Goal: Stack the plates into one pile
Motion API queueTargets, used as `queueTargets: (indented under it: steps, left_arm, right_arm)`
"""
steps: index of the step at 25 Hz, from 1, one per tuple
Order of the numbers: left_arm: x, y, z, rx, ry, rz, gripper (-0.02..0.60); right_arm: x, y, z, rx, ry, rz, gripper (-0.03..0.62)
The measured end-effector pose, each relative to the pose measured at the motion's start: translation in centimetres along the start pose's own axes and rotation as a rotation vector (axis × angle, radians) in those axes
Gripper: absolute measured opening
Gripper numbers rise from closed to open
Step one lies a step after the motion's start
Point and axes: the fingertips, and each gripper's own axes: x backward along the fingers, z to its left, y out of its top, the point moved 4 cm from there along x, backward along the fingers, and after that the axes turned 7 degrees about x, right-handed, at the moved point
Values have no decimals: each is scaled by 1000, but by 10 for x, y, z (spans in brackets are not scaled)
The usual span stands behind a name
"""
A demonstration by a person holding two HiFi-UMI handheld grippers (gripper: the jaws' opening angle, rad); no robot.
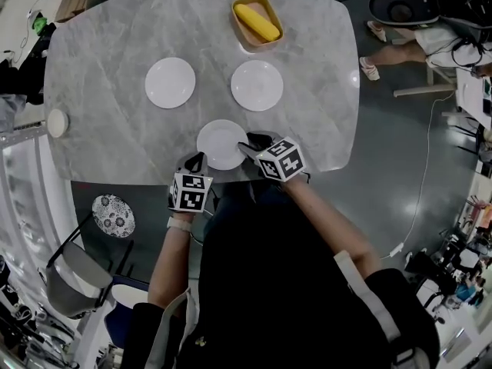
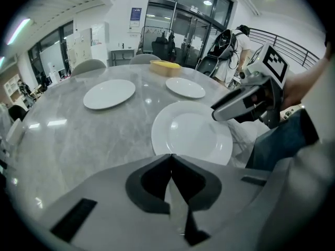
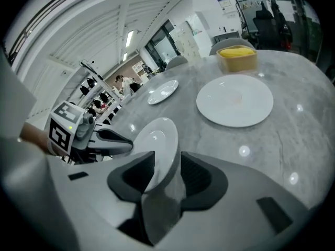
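Note:
Three white plates lie apart on the grey marble table [image 1: 115, 44]: one far left [image 1: 170, 82], one far right [image 1: 257, 84], and a near plate [image 1: 219, 143] at the front edge. My right gripper [image 1: 244, 146] is at the near plate's right rim. In the right gripper view that rim [image 3: 154, 140] stands between the jaws of the right gripper [image 3: 165, 161], with a gap beside it. My left gripper [image 1: 198, 158] sits at the near plate's front left, its jaws [image 2: 171, 157] touching tip to tip with nothing between them.
A tan container with yellow contents [image 1: 257, 22] stands at the table's far side behind the far right plate. A small white disc [image 1: 57, 122] rests at the left edge. A patterned stool [image 1: 113, 214] and chairs stand left of me; a seated person [image 1: 400, 48] is at the upper right.

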Motion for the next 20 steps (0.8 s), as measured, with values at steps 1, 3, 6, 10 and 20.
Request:
queueTargets:
  steps: [1,3,6,10,20]
  left_arm:
    - [-1,0,0,8,7,5,9]
    - [-2,-2,1,29,18,9,9]
    - [-2,-2,-1,61,25,15,9]
    - [-5,-2,-5,64,36,30,9]
    - [2,11,-26,105,80,9,9]
  right_arm:
    - [-2,0,1,-6,14,5,146]
    - [-4,0,2,-27,40,3,146]
    - [-4,3,3,-53,68,-16,143]
    - [-1,8,2,-42,73,-39,78]
    - [22,21,-21,-48,42,-122,54]
